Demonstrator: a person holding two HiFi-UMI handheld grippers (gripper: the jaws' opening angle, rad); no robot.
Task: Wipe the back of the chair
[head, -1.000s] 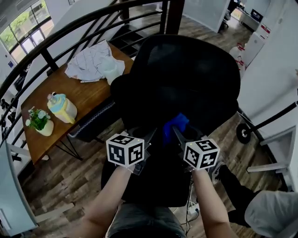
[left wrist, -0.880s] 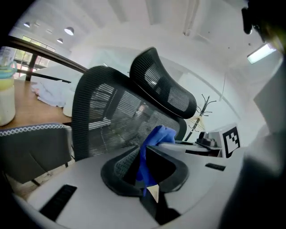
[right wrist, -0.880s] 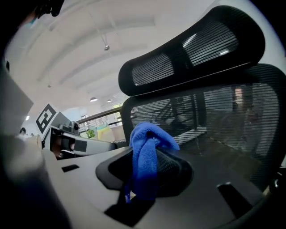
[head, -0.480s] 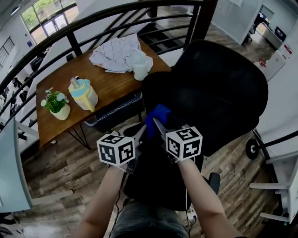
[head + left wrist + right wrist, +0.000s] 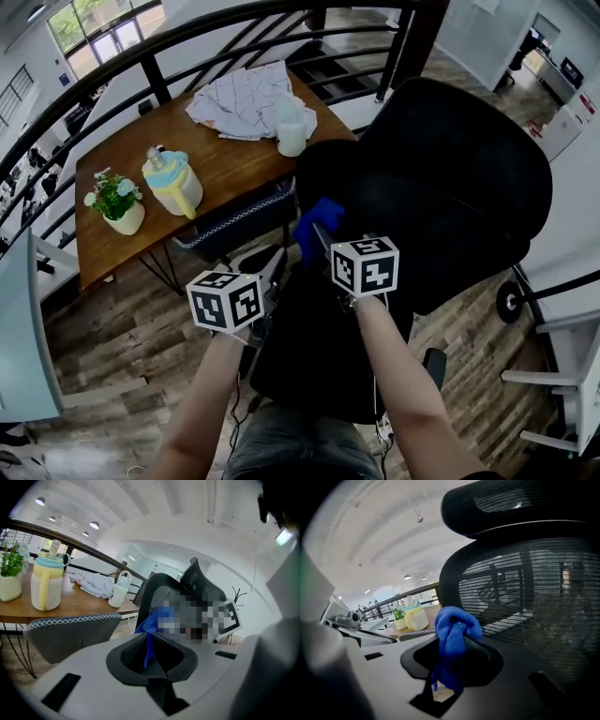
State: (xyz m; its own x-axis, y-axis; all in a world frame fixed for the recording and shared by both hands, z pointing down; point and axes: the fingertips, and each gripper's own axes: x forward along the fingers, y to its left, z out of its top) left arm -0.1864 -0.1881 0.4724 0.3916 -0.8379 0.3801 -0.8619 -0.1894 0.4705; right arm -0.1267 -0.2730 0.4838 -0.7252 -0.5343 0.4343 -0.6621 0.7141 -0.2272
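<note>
The black office chair's mesh back (image 5: 450, 178) fills the right of the head view and towers close ahead in the right gripper view (image 5: 525, 588). A bunched blue cloth (image 5: 317, 223) rests against the back's left edge. My right gripper (image 5: 323, 240) is shut on the cloth (image 5: 452, 634), which bulges out between its jaws (image 5: 452, 660). Lower left, my left gripper (image 5: 275, 265) points at the cloth with its jaws together (image 5: 150, 653). A thin blue strip (image 5: 149, 644) shows in the slit between them; I cannot tell whether it is pinched.
A wooden table (image 5: 234, 164) on the left carries a yellow jug (image 5: 173, 183), a potted plant (image 5: 117, 202), a white cup (image 5: 292, 131) and a crumpled shirt (image 5: 244, 94). A grey seat (image 5: 234, 225) is tucked under it. A black railing (image 5: 159, 80) curves behind.
The right gripper has carried the cloth leftwards from the lower middle of the chair back to its left edge. The left gripper has stayed close beside it, slightly lower.
</note>
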